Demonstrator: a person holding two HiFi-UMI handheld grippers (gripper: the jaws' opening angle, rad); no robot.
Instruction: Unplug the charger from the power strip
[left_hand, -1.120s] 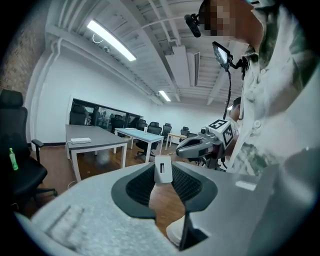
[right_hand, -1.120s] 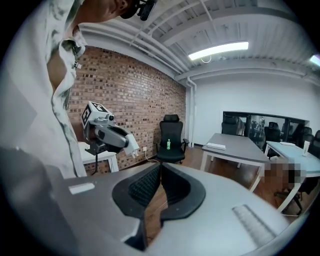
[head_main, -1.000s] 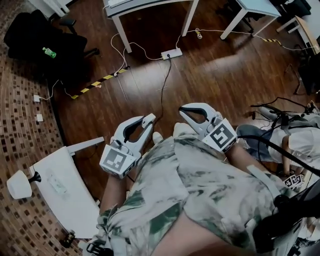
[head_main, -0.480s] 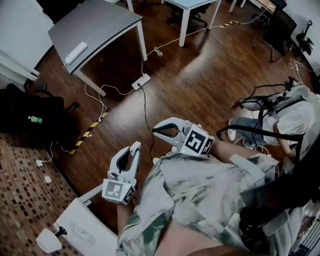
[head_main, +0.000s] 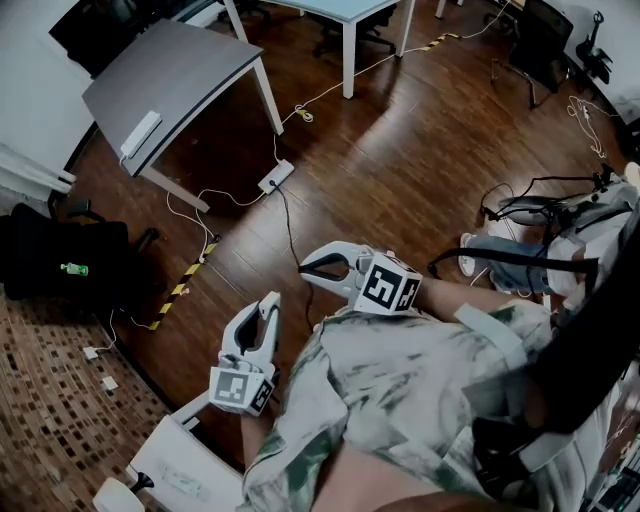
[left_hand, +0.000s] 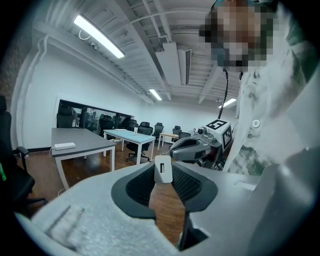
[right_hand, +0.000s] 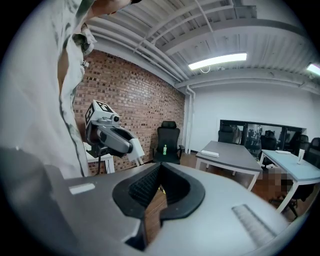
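Note:
A white power strip (head_main: 276, 177) lies on the wood floor beside the grey table's leg. A black plug (head_main: 272, 184) sits in it, and its black cable (head_main: 293, 240) runs across the floor toward me. Both grippers hang at waist height, far from the strip and well above the floor. My left gripper (head_main: 268, 299) (left_hand: 162, 172) is narrowly open with only floor showing between its pads. My right gripper (head_main: 302, 267) (right_hand: 160, 167) has its tips together and holds nothing. Each gripper shows in the other's view, the right gripper (left_hand: 195, 147) and the left gripper (right_hand: 107, 135).
The grey table (head_main: 170, 80) carries a white bar-shaped thing (head_main: 139, 132). A black chair (head_main: 60, 260) holds a green bottle (head_main: 72, 268). Yellow-black tape (head_main: 185, 285) and white cables cross the floor. A pale blue table (head_main: 340, 8) stands behind; a person in jeans (head_main: 500, 255) sits at right.
The head view has swung round, so the strip and grey table now sit at the upper left. The left gripper has moved lower and further left of the right one. Neither gripper's jaws changed.

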